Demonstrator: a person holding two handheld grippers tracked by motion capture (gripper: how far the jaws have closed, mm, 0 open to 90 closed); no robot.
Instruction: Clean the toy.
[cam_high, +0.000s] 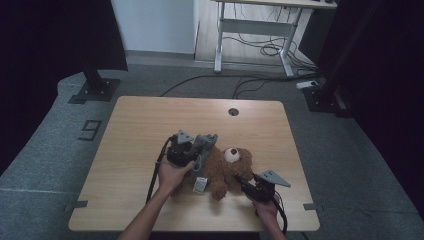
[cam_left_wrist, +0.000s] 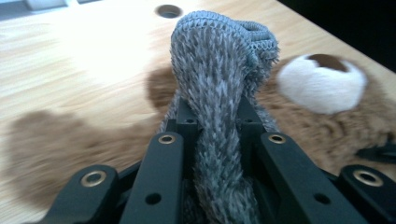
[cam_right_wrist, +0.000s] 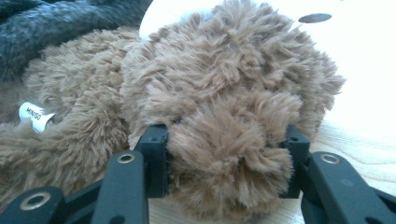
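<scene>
A wooden table (cam_high: 150, 130) carries a brown teddy bear (cam_high: 225, 170) lying near its front edge, white muzzle (cam_high: 231, 155) toward the far side. A round hole (cam_high: 233, 111) sits in the tabletop beyond the bear.

Left gripper (cam_high: 192, 150): held in the person's left hand (cam_high: 172, 175), just left of the bear's head. Its jaws are pressed together on a strip of grey knit cloth (cam_high: 205, 142). In the left gripper view the cloth (cam_left_wrist: 219, 93) rises between the two black jaws and folds over at its top, with the muzzle (cam_left_wrist: 322, 84) to the right and the hole (cam_left_wrist: 169, 10) at the upper edge. The cloth's lower end runs down out of sight between the jaws.

Right gripper (cam_high: 247, 183): held in the right hand (cam_high: 267, 207), at the bear's right side near the table's front. Its jaws pinch a furry limb of the bear. In the right gripper view the brown fur (cam_right_wrist: 229, 140) bulges between the two jaws, which stand well apart around it. A white label (cam_right_wrist: 36, 115) lies at the left of that view, and dark grey cloth (cam_right_wrist: 60, 23) crosses the upper left corner.

In the high view the label (cam_high: 200, 184) lies against the bear's lower body. A cable (cam_high: 155, 172) trails from the left gripper toward the table's front edge. The grey floor bears the figure 9 (cam_high: 90, 130) left of the table.
</scene>
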